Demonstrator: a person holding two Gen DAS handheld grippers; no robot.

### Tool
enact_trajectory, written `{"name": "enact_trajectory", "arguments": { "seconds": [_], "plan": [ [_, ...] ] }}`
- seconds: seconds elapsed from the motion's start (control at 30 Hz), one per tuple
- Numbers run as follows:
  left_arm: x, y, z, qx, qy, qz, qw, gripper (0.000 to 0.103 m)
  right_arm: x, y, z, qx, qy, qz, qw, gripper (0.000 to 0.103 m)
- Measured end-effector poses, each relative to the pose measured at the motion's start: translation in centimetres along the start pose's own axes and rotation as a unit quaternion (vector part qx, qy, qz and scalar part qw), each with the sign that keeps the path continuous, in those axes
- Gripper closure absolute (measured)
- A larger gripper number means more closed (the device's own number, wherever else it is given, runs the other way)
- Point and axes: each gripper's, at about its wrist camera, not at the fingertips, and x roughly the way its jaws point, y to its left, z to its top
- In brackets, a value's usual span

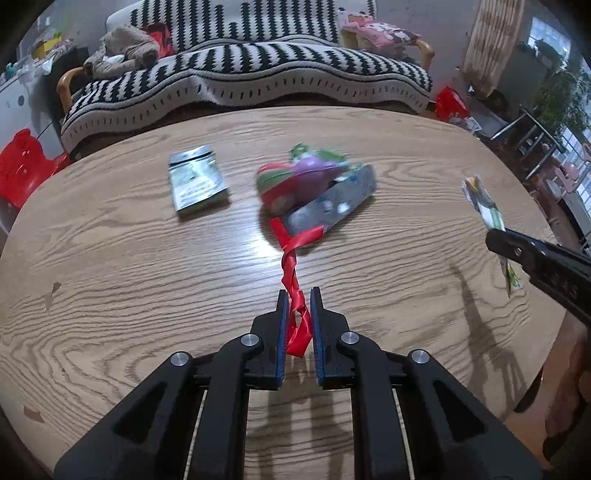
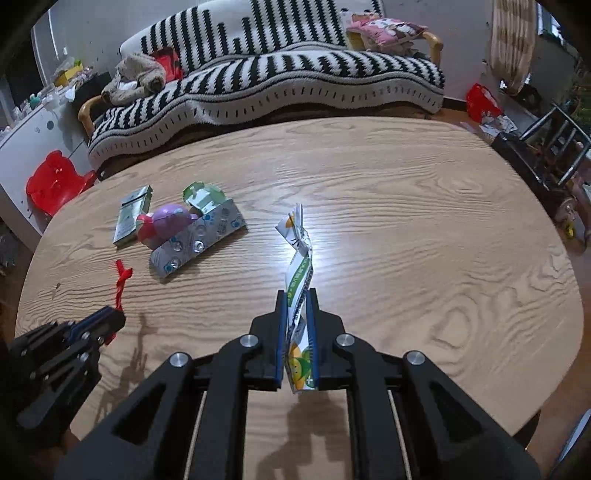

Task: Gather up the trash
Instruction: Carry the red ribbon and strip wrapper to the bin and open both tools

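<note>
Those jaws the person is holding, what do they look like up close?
Each tool is matte black plastic. The left gripper and right gripper each have two flat jaws lined with blue pads, driven by angular linkage arms joined with round silver pins. Pale rods run back beneath them. No cables or sleeves are clearly visible.

Beyond your wooden desk (image 2: 406,229) you see a sofa under a black-and-white striped blanket (image 2: 280,74), a brown plush toy (image 2: 135,79) at its left end, pink cushions (image 2: 384,29) at its right, and a red plastic stool (image 2: 55,181) far left.
</note>
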Motion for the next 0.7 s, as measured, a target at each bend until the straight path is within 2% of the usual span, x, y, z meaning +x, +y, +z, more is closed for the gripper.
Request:
{"name": "enact_trajectory", "arguments": {
  "seconds": [0.37, 0.7],
  "plan": [
    [-1.7, -8.7, 0.3, 0.049, -0.02, -0.049, 0.9974, 0.092, -7.0, -8.8, -4.3, 0.057, -0.035, -0.026, 0.997, 0.092],
    [-2.3, -19.7, -1.1, 0.122, -0.035, -0.096, 0.9872, 0.092, -11.9, -19.8, -10.5, 0.145, -0.043, -0.078, 0.985, 0.092]
  ]
}}
